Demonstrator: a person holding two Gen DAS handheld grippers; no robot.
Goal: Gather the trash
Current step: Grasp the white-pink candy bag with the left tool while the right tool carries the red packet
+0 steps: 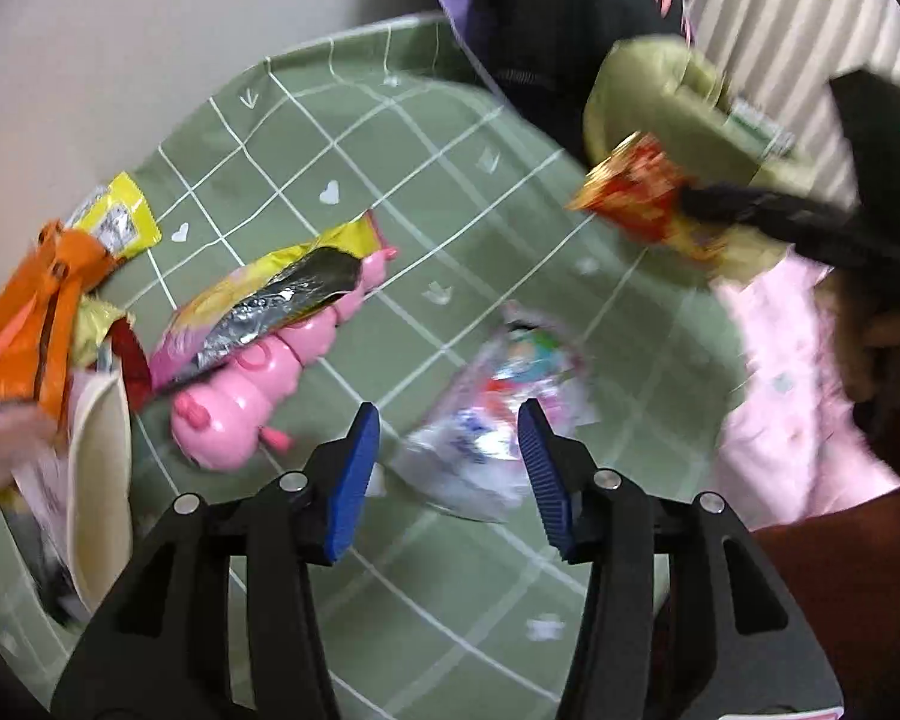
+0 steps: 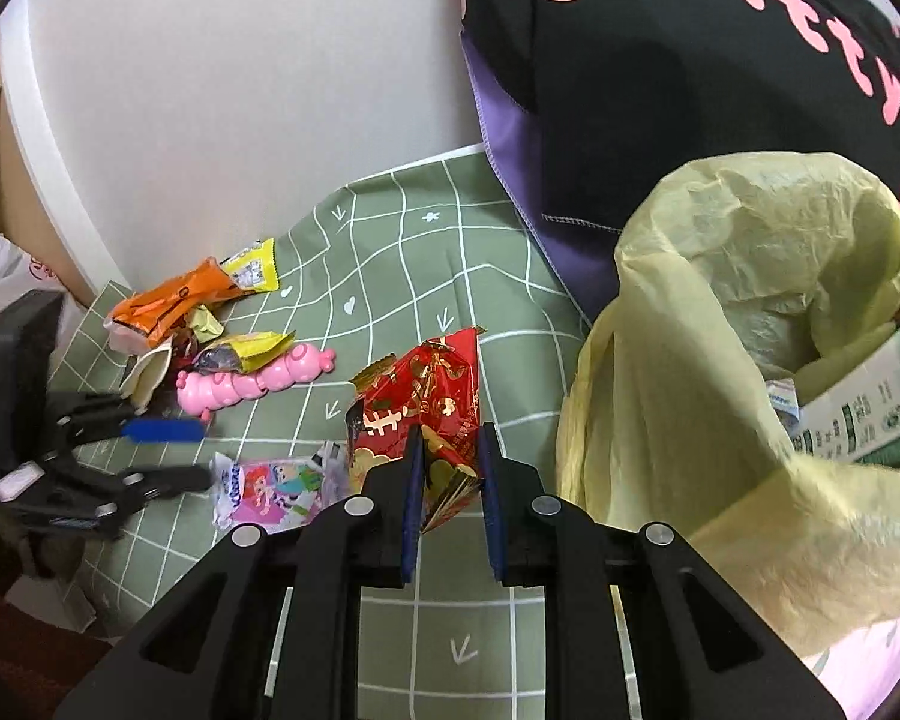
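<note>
Pink letters reading "kitty" stand on the black bag [image 2: 690, 90].

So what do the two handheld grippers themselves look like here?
Both match: the left gripper and right gripper have black plastic linkage arms with silver round pivot pins and flat blue ribbed pads. No cables show. A fluffy pink sleeve appears behind.

place: home, lived-in room | signs: green grid-patterned tablecloth with hearts and arrows [image 2: 498, 252] | pink plastic caterpillar toy [image 2: 252, 381] | black cushion with pink lettering [image 2: 690, 90] | yellow plastic trash bag [image 2: 690, 360]
</note>
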